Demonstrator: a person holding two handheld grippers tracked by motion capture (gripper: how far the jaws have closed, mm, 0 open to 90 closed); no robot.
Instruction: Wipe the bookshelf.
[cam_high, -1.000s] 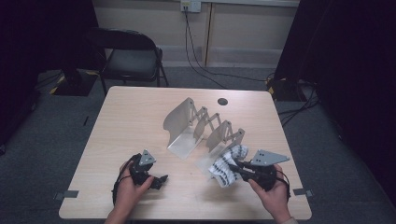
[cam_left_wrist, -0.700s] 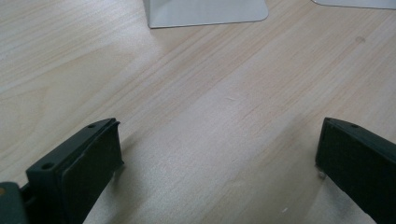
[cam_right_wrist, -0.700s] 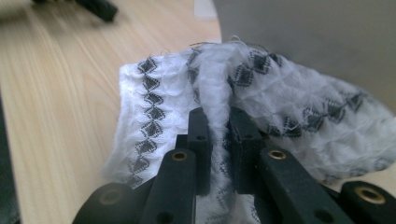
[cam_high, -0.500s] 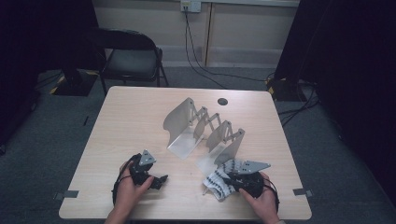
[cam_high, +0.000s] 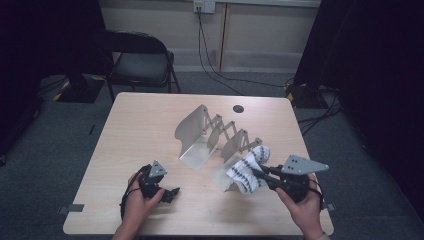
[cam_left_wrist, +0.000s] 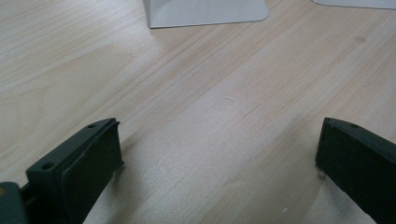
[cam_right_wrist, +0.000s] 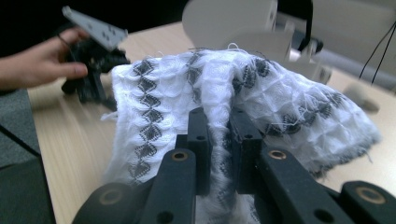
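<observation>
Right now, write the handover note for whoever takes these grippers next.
Right gripper: jaws shut on the white patterned cloth, lifted beside the near end of the metal accordion rack.
Left gripper: jaws open, nothing between them, low over the table at its near left.
Done: cloth picked up.
Left: probably draping it over a rack panel, then letting go.

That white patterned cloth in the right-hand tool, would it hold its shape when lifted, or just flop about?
Probably floppy: the cloth drapes over both sides of the right gripper, whose jaws pinch a fold of it. Likely light too, since that small pinch carries it off the table. The knit looks loose with frayed threads at its edge, so it might snag on the metal rack.
</observation>
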